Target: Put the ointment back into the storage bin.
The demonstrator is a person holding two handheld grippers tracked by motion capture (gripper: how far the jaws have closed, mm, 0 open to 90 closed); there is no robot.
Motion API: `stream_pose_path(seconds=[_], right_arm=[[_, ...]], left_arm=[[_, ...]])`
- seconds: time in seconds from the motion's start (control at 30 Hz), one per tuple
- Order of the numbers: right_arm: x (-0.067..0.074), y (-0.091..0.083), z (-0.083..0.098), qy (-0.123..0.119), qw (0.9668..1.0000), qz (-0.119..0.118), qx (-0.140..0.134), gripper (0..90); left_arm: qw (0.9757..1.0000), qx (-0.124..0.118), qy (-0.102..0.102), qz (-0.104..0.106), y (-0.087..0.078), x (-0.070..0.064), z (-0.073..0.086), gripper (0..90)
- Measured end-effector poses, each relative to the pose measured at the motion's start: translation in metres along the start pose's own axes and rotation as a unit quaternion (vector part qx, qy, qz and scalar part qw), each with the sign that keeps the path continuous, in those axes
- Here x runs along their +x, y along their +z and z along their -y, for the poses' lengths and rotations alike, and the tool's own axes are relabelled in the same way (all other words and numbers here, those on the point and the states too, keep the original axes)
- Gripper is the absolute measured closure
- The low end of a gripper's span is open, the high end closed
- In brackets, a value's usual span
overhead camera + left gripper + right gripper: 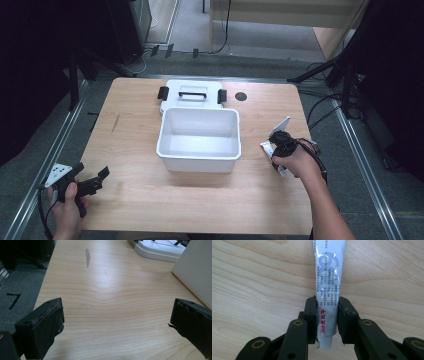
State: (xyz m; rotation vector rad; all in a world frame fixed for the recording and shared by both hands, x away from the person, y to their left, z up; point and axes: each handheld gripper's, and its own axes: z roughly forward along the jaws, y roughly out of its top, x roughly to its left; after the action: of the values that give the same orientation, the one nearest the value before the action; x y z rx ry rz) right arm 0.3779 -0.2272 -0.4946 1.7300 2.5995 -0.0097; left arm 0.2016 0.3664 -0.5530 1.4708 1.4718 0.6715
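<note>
Left gripper (92, 181) at about 8 o'clock on the wooden table (135, 195), near the front-left corner, held in a hand; jaws spread wide, nothing between them, bare wood ahead in the left gripper view. Centre: white plastic bin (199, 156), open-topped, interior bare as far as the high view shows. Just behind it at 12 o'clock lies its white lid (192, 90), flat, black latches at both ends, touching or nearly touching the bin's back rim. Right gripper (278, 142) at about 3 o'clock, just beside the bin's right wall; jaws clamped on a white tube (328, 290) of ointment or glue, cap end between the pads, lying on the table.
</note>
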Motion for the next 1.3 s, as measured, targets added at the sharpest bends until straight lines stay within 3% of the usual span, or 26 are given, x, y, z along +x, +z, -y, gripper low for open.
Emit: stream_pose_path(seconds=[0.83,1.07,1.3], right_arm=[[0.013,-0.075,-0.022,-0.010,0.9989,-0.035,-0.030,72.6],[0.016,-0.098,-0.027,-0.007,0.9986,-0.038,-0.036,72.6],[0.024,-0.117,-0.033,-0.018,0.9981,-0.036,-0.046,72.6]], left_arm=[[1.0000,-0.001,-0.001,0.004,0.000,0.000,0.000,0.1],[1.0000,0.000,0.000,0.003,0.000,0.000,0.000,3.0],[1.0000,-0.001,-0.002,-0.004,0.000,0.000,0.000,2.5]])
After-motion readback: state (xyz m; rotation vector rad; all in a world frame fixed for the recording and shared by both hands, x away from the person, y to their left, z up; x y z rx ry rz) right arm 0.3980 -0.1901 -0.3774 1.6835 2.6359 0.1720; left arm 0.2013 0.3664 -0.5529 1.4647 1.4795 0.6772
